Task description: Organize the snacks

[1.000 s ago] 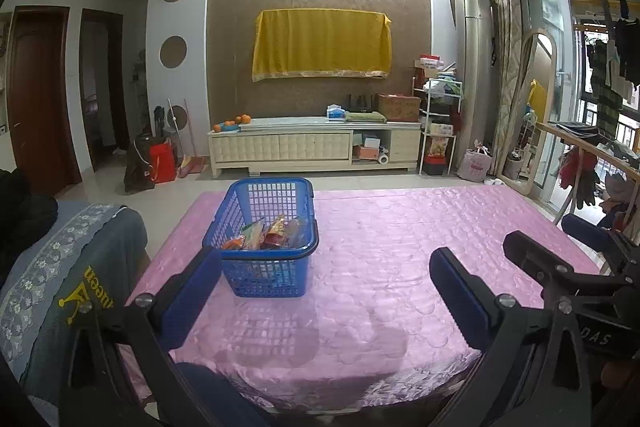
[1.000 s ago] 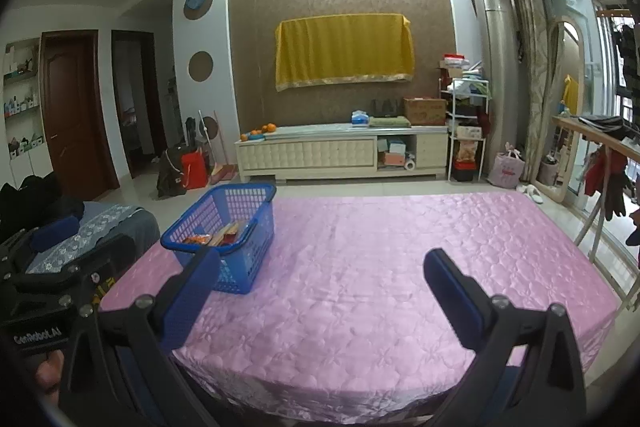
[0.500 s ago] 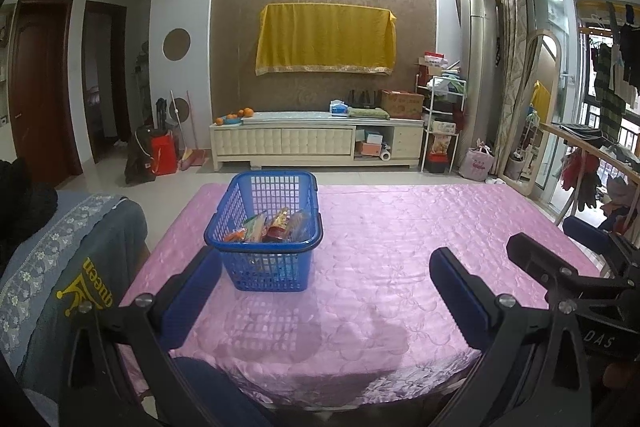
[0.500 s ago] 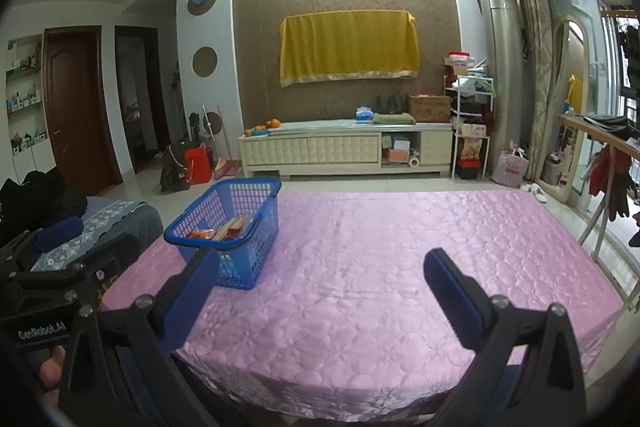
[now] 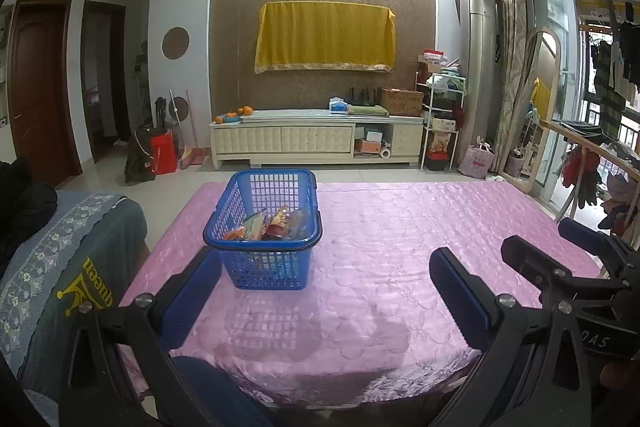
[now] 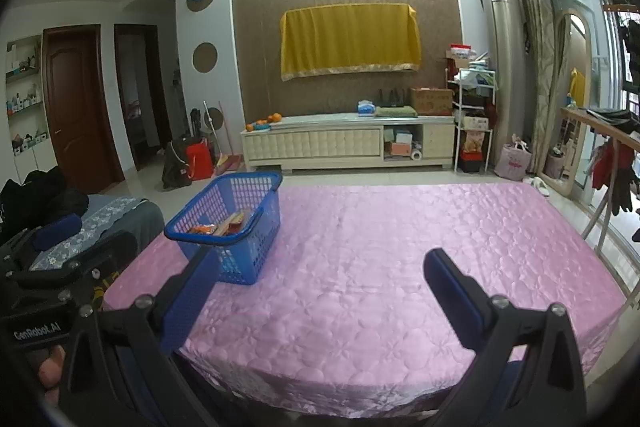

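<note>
While both pairs of blue-padded fingers stand spread wide with nothing between them, the left gripper (image 5: 324,291) hangs above the near edge of the table, and the right gripper (image 6: 316,291) hangs beside it, further right. Ahead of the left gripper, slightly toward its left finger, sits the blue plastic basket (image 5: 264,227) on the pink quilted tablecloth (image 5: 420,247), its long axis running away from the fingers. Snack packets (image 5: 272,225) lie inside, at its bottom. From the right wrist view the basket (image 6: 230,223) lies well off to the left, so the left gripper looks nearer for reaching in.
</note>
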`<state>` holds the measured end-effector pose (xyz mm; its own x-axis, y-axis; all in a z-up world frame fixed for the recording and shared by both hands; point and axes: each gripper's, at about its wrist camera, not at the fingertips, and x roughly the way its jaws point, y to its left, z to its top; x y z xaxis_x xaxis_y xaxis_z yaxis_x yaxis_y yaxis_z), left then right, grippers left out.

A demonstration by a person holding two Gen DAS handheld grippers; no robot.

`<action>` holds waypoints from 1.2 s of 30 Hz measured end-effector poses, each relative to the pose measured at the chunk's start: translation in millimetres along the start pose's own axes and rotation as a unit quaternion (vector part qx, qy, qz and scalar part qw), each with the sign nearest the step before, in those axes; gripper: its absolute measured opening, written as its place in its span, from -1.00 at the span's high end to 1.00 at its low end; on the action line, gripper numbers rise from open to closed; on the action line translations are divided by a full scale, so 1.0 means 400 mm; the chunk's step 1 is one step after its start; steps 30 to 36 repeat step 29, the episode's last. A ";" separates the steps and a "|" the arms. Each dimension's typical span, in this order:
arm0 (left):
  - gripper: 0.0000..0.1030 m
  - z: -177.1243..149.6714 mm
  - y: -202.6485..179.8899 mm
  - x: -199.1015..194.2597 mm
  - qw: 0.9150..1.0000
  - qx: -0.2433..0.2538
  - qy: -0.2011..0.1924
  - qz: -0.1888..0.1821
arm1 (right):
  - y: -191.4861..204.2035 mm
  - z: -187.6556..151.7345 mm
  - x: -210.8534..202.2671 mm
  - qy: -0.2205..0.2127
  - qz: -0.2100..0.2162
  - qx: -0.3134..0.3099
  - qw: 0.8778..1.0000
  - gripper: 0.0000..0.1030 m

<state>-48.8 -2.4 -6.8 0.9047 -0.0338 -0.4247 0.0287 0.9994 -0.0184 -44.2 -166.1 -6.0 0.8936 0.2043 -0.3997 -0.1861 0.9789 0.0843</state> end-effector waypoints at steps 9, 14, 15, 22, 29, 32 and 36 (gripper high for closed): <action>-1.00 0.001 -0.002 0.000 1.000 0.000 -0.002 0.003 | 0.001 -0.008 0.002 0.001 0.005 -0.002 1.000 -1.00; -1.00 0.001 -0.003 0.001 1.000 -0.004 0.000 -0.003 | 0.000 -0.008 -0.001 0.001 0.004 -0.002 1.000 -1.00; -1.00 0.000 -0.005 0.002 1.000 -0.004 0.001 -0.003 | 0.000 -0.008 -0.001 0.000 0.004 -0.003 1.000 -1.00; -1.00 -0.001 -0.012 0.006 1.000 0.002 0.005 -0.006 | -0.002 -0.010 0.006 0.011 0.004 0.000 1.000 -1.00; -1.00 -0.003 -0.001 0.000 1.000 -0.011 0.005 -0.011 | 0.000 -0.007 0.000 0.010 0.008 -0.002 1.000 -1.00; -1.00 -0.003 -0.001 0.000 1.000 -0.011 0.005 -0.011 | 0.000 -0.007 0.000 0.010 0.008 -0.002 1.000 -1.00; -1.00 -0.003 -0.001 0.000 1.000 -0.011 0.005 -0.011 | 0.000 -0.007 0.000 0.010 0.008 -0.002 1.000 -1.00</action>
